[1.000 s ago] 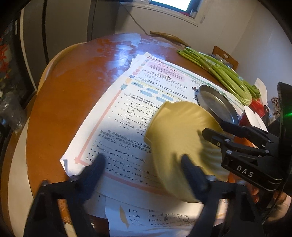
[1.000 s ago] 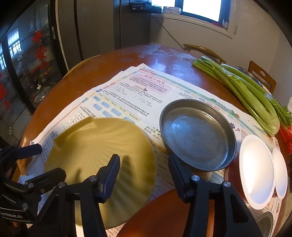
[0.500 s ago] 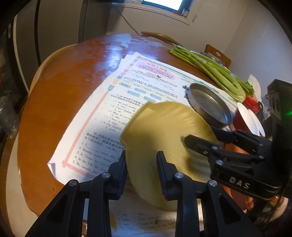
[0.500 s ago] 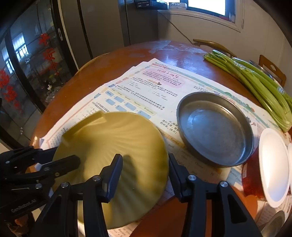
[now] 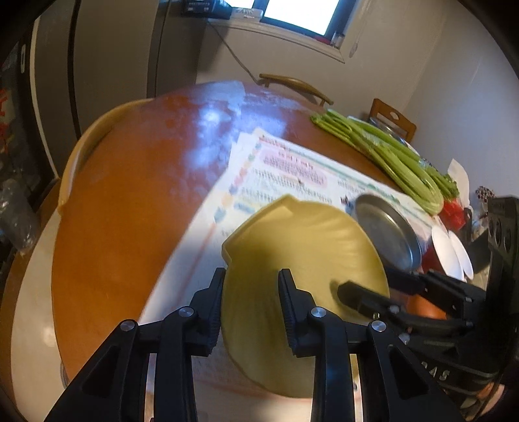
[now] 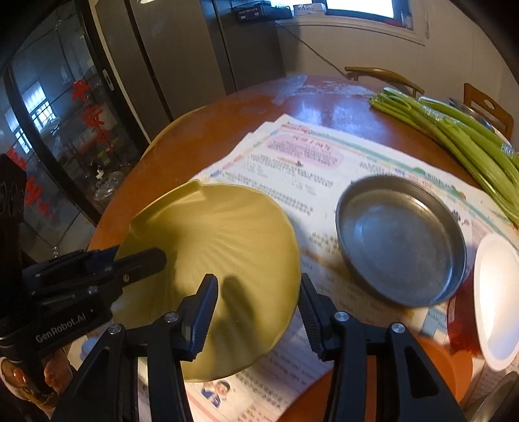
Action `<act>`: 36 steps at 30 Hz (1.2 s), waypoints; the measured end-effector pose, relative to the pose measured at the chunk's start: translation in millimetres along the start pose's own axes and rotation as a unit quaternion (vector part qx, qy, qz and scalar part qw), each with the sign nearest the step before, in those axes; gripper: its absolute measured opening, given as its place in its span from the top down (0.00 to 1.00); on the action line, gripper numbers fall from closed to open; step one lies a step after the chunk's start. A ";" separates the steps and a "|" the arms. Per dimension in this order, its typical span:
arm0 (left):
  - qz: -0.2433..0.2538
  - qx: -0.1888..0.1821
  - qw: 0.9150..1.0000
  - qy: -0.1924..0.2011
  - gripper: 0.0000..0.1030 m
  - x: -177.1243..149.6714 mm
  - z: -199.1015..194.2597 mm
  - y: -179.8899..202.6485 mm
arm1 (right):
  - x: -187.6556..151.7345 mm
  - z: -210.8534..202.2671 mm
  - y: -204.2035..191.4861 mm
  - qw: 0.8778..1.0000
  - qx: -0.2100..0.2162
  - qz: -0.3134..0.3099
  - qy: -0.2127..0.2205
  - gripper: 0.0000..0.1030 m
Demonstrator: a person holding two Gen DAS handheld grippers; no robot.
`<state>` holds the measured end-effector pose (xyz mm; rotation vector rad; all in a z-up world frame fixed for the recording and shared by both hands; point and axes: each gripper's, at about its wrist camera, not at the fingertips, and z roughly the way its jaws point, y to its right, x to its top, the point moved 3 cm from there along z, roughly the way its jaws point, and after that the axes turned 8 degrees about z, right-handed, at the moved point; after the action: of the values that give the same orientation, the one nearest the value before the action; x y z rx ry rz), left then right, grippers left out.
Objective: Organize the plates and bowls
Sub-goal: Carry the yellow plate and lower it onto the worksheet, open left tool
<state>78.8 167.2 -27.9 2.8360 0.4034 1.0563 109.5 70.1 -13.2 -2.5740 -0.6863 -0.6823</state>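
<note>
Nearest the left wrist camera, the left gripper [image 5: 250,292] has its two black fingers closed on the near rim of the yellow plate [image 5: 305,256], one finger on the outer edge and the other over the ribbed inner face, so the plate sits pinched between the pads and tilts up off the paper. In the right wrist view that same gripper comes in from the lower left with a fingertip lying across the plate's ribbed surface. The right gripper [image 6: 259,311] is likewise clamped on the yellow plate [image 6: 211,259], at the rim closest to its camera: its left finger lies over the plate's face and its right finger stands just outside the edge, with the rim between them. From the left wrist view its fingers reach in from the right onto the plate's right-hand side. The plate is thus gripped from two sides, over the printed paper sheets [image 6: 292,165] that cover the round wooden table [image 5: 129,201]. Just beyond the plate, to its right and apart from it, a shallow metal dish [image 6: 400,242] rests on the paper. Right of the dish, white plates [image 6: 498,298] lie overlapping near the table's edge, beside something red that I cannot make out. Farther back a bundle of green stalks [image 6: 454,130] lies across the table. Beyond it are wooden chair backs [image 5: 293,86] and a bright window [image 5: 292,16].
</note>
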 end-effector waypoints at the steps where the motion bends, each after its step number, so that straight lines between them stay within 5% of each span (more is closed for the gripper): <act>1: 0.000 0.001 1.000 0.000 0.69 4.3 2.5 -2.4 | 2.3 1.5 -0.4 1.000 -0.001 0.002 0.001 0.52; 23: 0.023 0.016 0.999 -0.028 0.67 16.1 46.5 -6.7 | 6.7 23.7 10.1 0.999 -0.014 0.037 -0.008 0.51; 36: 0.018 0.035 0.999 -0.010 0.61 15.9 30.3 -12.9 | 4.3 12.6 15.8 0.999 -0.015 0.047 0.005 0.51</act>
<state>107.4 184.2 -43.0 2.9246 0.3962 1.0389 125.8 64.8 -24.8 -2.6107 -0.5505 -0.6794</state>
